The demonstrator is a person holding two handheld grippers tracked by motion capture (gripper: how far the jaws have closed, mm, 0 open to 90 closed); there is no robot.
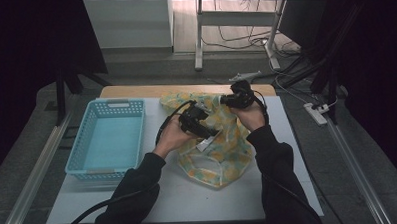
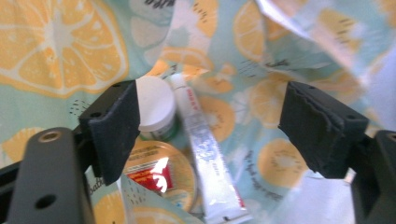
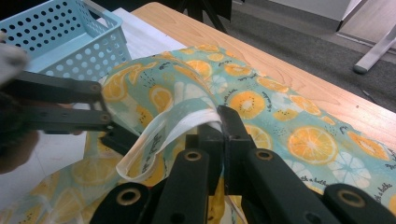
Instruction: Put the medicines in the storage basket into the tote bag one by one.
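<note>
The right hand-held gripper (image 3: 219,126) is clamped on the rim of the citrus-print bag (image 1: 223,151), which lies on the desk (image 1: 189,197) beside the blue basket (image 1: 107,140). The left hand-held gripper (image 2: 210,126) stands open over the bag's mouth, above a white-capped jar (image 2: 156,105), a tube (image 2: 205,158) and a round tin (image 2: 163,172).

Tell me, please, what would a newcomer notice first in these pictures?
First, the orange-print bag at the table's middle, its rim pinched by the shut right gripper. Next, the open left gripper looks into it at a white-capped jar, a tin and a tube. A blue basket stands left.
</note>
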